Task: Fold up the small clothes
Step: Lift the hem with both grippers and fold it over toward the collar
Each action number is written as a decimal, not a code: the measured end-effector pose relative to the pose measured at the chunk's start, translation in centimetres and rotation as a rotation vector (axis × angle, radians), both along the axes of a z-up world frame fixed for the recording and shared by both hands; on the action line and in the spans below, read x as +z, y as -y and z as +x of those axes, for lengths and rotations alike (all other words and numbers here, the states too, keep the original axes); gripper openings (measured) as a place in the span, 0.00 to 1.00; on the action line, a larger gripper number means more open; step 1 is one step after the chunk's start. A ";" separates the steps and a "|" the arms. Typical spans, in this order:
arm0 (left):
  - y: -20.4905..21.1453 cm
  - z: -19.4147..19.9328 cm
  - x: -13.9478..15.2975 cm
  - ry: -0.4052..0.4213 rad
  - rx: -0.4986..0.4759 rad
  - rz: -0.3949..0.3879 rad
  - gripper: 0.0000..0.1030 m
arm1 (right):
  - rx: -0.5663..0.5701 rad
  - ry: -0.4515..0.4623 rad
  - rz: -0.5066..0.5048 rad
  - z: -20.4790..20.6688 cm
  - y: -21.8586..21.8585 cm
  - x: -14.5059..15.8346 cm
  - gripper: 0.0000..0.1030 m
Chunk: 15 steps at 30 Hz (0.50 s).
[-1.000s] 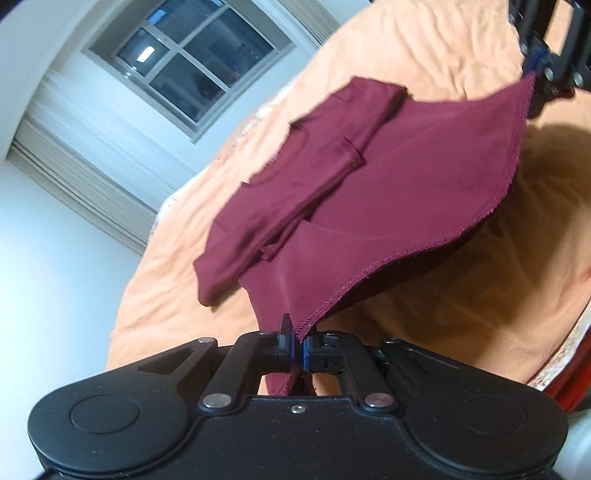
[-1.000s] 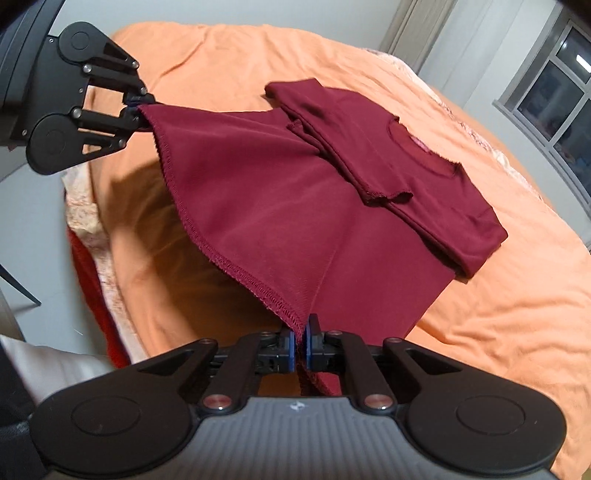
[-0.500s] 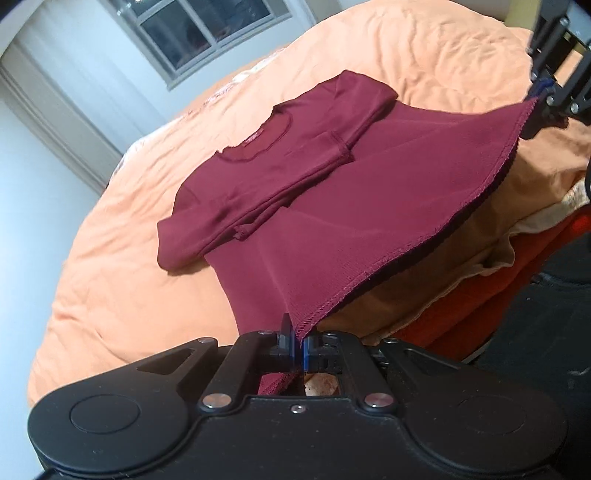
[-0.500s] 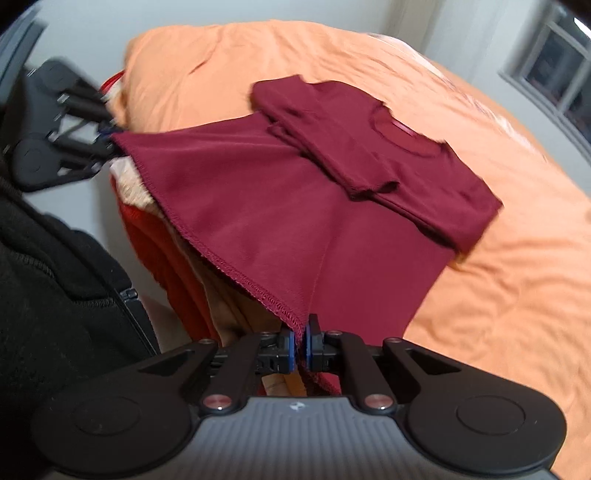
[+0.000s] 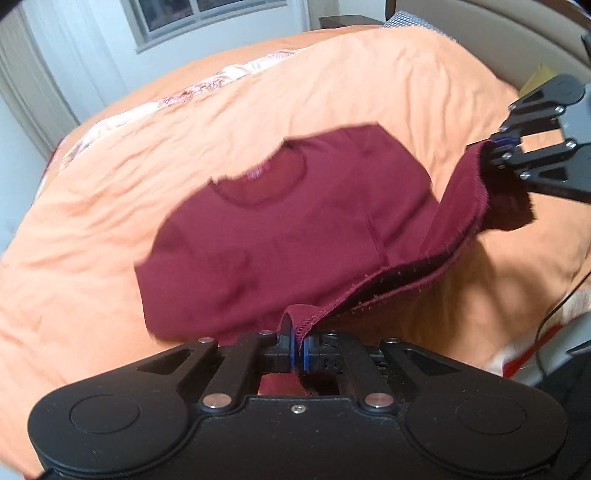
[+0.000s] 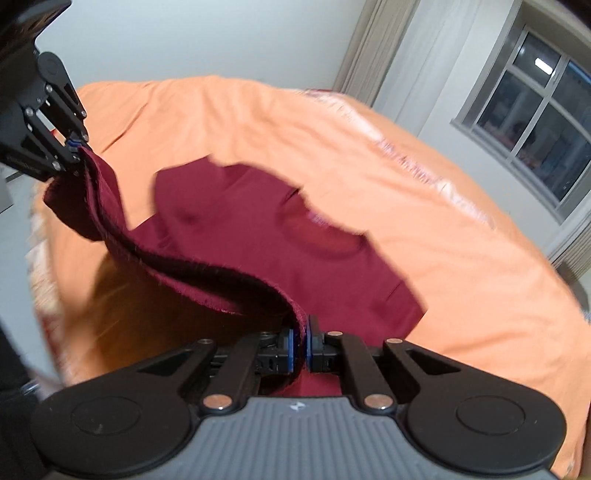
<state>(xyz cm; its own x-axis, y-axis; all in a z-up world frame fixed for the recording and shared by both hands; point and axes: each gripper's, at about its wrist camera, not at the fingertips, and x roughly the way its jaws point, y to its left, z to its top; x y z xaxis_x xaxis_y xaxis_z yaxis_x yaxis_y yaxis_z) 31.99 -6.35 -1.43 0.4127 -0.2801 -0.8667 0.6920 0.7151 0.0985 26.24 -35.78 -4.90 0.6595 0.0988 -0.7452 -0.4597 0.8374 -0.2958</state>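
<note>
Bare orange bedspread [image 5: 369,85] all round shirt [image 5: 266,236] — lifted hem [image 6: 207,273] blocks near side.

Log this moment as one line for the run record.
stage: folding hem up | left gripper: shut on dark red knit shirt hem | right gripper: shut on hem | shirt on orange bedspread, neckline visible

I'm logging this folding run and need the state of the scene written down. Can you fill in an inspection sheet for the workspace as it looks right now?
Surface: bed under an orange cover, wrinkled.
Job's things: maroon shirt, collar end lying on the cover, hem lifted and slack between the grippers.
Clutter: nothing seen on the cover.
Grippers: left gripper shut on one hem corner; right gripper shut on the other.
Cables: thin dark cable at the bed's edge.
Surroundings: window, curtain, pale wall; padded headboard. Frames are motion-blurred.
</note>
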 end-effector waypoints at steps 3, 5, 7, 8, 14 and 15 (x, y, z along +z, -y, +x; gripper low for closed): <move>0.5 5.6 0.8 -0.006 -0.026 0.000 0.04 | -0.022 0.009 0.007 5.8 1.0 0.6 0.07; 0.9 9.6 0.4 -0.017 -0.032 0.005 0.04 | -0.037 0.002 0.018 9.9 1.6 0.4 0.07; 1.2 13.9 -0.8 -0.046 -0.030 -0.001 0.04 | -0.069 -0.028 0.023 14.2 2.1 -0.4 0.07; 1.3 15.9 -1.5 -0.068 -0.020 0.000 0.04 | -0.089 -0.048 0.029 16.2 2.4 -0.8 0.08; 1.8 25.0 -6.6 -0.186 0.012 -0.010 0.04 | -0.172 -0.170 0.032 24.4 3.4 -4.7 0.08; 1.7 25.8 -7.3 -0.206 0.014 -0.018 0.04 | -0.178 -0.187 0.029 25.3 3.4 -5.5 0.08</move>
